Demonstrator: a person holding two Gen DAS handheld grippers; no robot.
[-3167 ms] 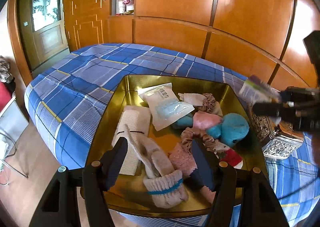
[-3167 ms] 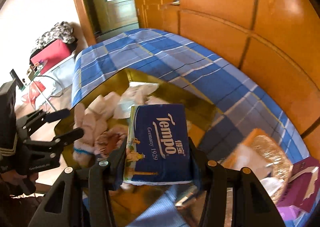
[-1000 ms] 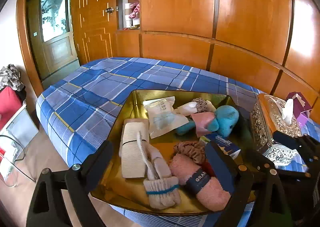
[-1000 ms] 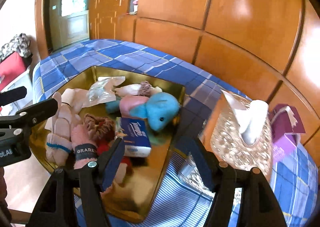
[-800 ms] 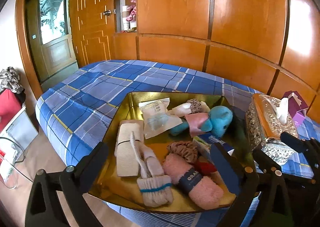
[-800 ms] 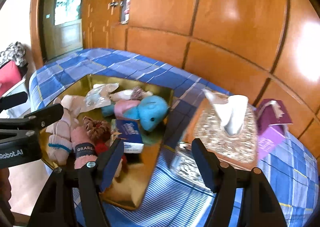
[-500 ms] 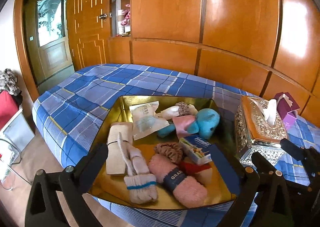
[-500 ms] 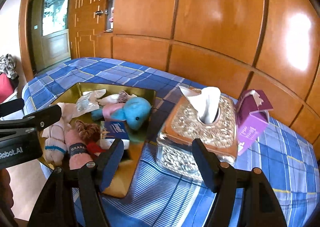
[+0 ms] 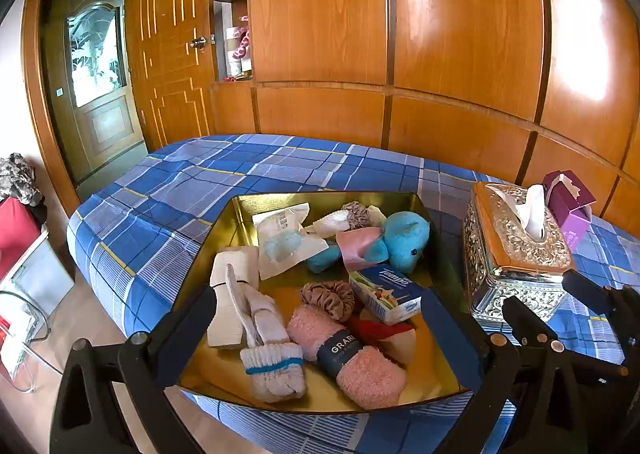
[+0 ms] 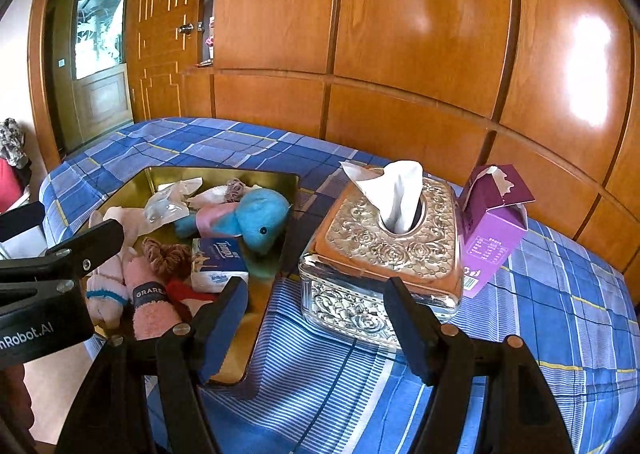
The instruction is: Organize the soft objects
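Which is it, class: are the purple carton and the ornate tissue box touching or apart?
Cannot tell. In the right wrist view the purple carton stands right beside the ornate tissue box, overlapping its edge, with no contact or gap plainly visible.

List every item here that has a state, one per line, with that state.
left gripper: open, empty, above the tray's near edge
right gripper: open, empty, in front of the tissue box
gold tray: loaded with soft items
Tempo tissue pack: lying in the tray, sealed
pink rolled sock: rolled, banded
white sock pair: bundled, blue band
silver tissue box: tissue sticking out
purple carton: top torn open
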